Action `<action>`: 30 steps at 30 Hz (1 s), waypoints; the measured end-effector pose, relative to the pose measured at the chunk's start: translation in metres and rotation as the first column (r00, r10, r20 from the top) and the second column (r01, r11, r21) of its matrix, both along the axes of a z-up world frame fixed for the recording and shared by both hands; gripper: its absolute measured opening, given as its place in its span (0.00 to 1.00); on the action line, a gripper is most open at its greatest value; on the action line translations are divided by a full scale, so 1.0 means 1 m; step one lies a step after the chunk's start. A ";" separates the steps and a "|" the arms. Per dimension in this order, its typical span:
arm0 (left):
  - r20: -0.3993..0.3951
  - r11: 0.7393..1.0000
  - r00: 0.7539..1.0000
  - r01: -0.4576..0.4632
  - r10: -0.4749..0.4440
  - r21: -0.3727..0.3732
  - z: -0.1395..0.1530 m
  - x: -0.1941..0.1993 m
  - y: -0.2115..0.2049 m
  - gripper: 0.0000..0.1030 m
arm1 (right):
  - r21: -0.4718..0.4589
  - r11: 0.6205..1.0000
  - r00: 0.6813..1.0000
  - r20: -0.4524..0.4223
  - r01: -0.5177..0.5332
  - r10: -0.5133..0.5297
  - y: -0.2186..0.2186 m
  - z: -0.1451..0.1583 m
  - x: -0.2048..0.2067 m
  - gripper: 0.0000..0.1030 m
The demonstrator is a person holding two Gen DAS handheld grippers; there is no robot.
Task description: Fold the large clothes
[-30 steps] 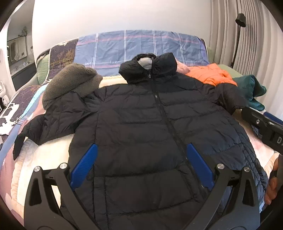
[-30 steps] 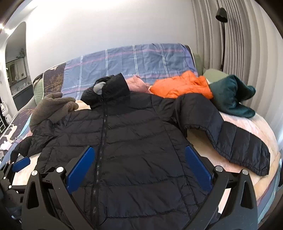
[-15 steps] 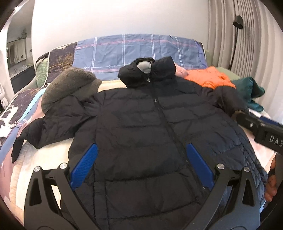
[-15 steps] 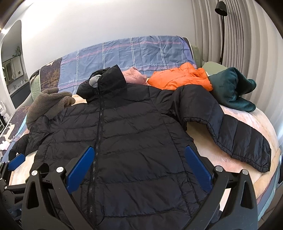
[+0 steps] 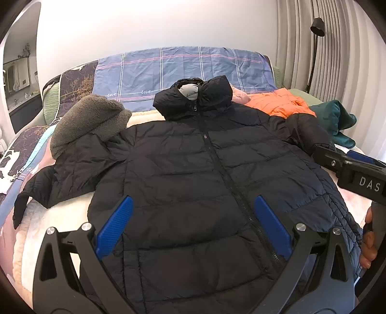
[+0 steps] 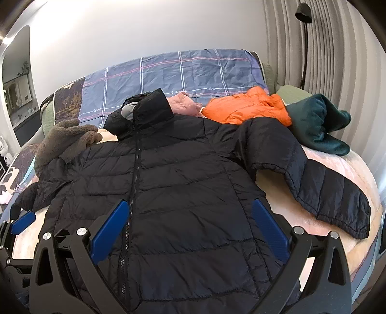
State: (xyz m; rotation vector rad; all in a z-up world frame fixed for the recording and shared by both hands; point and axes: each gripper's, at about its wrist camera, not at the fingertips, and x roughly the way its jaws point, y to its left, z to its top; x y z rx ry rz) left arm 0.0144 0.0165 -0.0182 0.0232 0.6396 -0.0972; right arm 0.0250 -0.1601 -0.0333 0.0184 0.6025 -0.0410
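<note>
A black quilted puffer jacket (image 5: 193, 174) (image 6: 173, 183) lies face up and zipped on the bed, hood at the far end, both sleeves spread out to the sides. Its right sleeve (image 6: 313, 178) runs toward the bed's right edge; its left sleeve (image 5: 60, 178) runs off to the left. My left gripper (image 5: 193, 227) hovers open over the jacket's lower front, blue pads wide apart, nothing between them. My right gripper (image 6: 190, 227) also stands open above the lower hem area, empty. The right gripper's body (image 5: 354, 174) shows at the right in the left wrist view, with a hand (image 5: 369, 244) below it.
A grey fleece garment (image 5: 86, 120) lies on the jacket's left shoulder. An orange jacket (image 6: 248, 108), a pink garment (image 6: 184, 103) and a dark green garment (image 6: 318, 123) sit at the back right. A checked blue cover (image 6: 181, 70) drapes the headboard. A floor lamp (image 6: 304, 14) stands by the curtain.
Both grippers have pulled back and risen slightly, so the jacket sits a little lower in each view. The jacket itself has not moved. Both grippers stay open.
</note>
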 end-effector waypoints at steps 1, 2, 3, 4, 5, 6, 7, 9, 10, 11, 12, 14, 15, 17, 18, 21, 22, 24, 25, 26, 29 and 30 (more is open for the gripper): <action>0.001 1.000 1.000 0.001 -0.001 0.001 0.000 -0.001 0.000 0.98 | -0.004 1.000 1.000 0.002 -0.002 0.002 0.001 0.000 0.000 0.99; 0.000 1.000 1.000 0.002 -0.002 0.001 -0.001 -0.001 0.000 0.98 | -0.011 1.000 1.000 0.005 -0.004 0.004 0.002 0.000 0.000 0.99; -0.001 1.000 1.000 0.004 -0.004 0.001 -0.001 0.000 0.000 0.98 | -0.014 1.000 1.000 0.007 -0.006 0.006 0.002 0.000 0.000 0.99; -0.001 1.000 1.000 0.005 -0.005 0.002 -0.001 0.000 -0.001 0.98 | -0.016 1.000 1.000 0.007 -0.007 0.007 0.003 0.000 0.001 0.99; -0.002 1.000 1.000 0.006 -0.006 0.003 -0.001 0.000 -0.001 0.98 | -0.016 1.000 1.000 0.006 -0.009 0.010 0.004 0.000 0.002 0.99; -0.002 1.000 1.000 0.009 -0.009 0.005 -0.002 0.001 -0.001 0.98 | -0.016 1.000 1.000 0.005 -0.010 0.010 0.003 0.000 0.002 0.99; -0.003 1.000 1.000 0.011 -0.011 0.006 -0.002 0.001 -0.002 0.98 | -0.015 1.000 1.000 0.004 -0.010 0.010 0.003 0.000 0.002 0.99; -0.006 1.000 1.000 0.013 -0.013 0.009 -0.003 0.001 -0.002 0.98 | -0.013 1.000 1.000 0.001 -0.011 0.011 0.002 -0.001 0.003 0.99; -0.007 1.000 1.000 0.015 -0.015 0.009 -0.003 0.002 -0.002 0.98 | -0.013 1.000 1.000 0.000 -0.011 0.011 0.002 -0.002 0.004 0.99; -0.009 1.000 1.000 0.015 -0.014 0.009 -0.003 0.002 -0.002 0.98 | -0.012 1.000 1.000 -0.002 -0.012 0.012 0.002 -0.002 0.005 0.99; -0.010 1.000 1.000 0.014 -0.014 0.008 -0.003 0.003 -0.002 0.98 | -0.011 1.000 1.000 -0.003 -0.012 0.012 0.003 -0.002 0.005 0.99; -0.012 1.000 1.000 0.010 -0.010 0.006 -0.004 0.003 -0.001 0.98 | -0.011 1.000 1.000 -0.006 -0.016 0.016 0.003 -0.003 0.006 0.99; -0.015 1.000 1.000 0.009 -0.009 0.006 -0.004 0.004 -0.001 0.98 | -0.011 1.000 1.000 -0.007 -0.018 0.018 0.003 -0.004 0.006 0.99; -0.020 1.000 1.000 0.009 -0.009 0.003 -0.005 0.005 0.000 0.98 | -0.012 1.000 1.000 -0.010 -0.021 0.021 0.003 -0.005 0.007 0.99; -0.023 1.000 1.000 0.005 -0.005 0.003 -0.006 0.006 0.000 0.98 | -0.013 1.000 1.000 -0.011 -0.021 0.021 0.004 -0.005 0.007 0.99; -0.026 1.000 1.000 0.000 0.000 -0.001 -0.007 0.008 0.002 0.98 | -0.012 1.000 1.000 -0.014 -0.021 0.021 0.004 -0.006 0.007 0.99; -0.026 1.000 1.000 0.000 0.000 -0.002 -0.007 0.008 0.003 0.98 | -0.012 1.000 1.000 -0.014 -0.020 0.019 0.004 -0.006 0.007 0.99; -0.024 1.000 1.000 -0.007 0.007 -0.001 -0.007 0.008 0.003 0.98 | -0.012 1.000 1.000 -0.016 -0.019 0.018 0.004 -0.007 0.007 0.99; -0.026 1.000 1.000 -0.007 0.007 -0.002 -0.008 0.009 0.003 0.98 | -0.011 1.000 1.000 -0.018 -0.018 0.018 0.003 -0.007 0.006 0.99; -0.029 1.000 1.000 -0.005 0.005 -0.006 -0.009 0.009 0.004 0.98 | -0.011 1.000 1.000 -0.019 -0.019 0.018 0.003 -0.008 0.006 0.99; -0.039 1.000 0.999 -0.004 0.004 -0.014 -0.011 0.010 0.004 0.98 | -0.007 1.000 1.000 -0.023 -0.018 0.018 0.002 -0.009 0.006 0.99; -0.041 1.000 0.999 -0.004 0.003 -0.016 -0.012 0.010 0.004 0.98 | -0.006 1.000 1.000 -0.024 -0.018 0.018 0.003 -0.010 0.006 0.99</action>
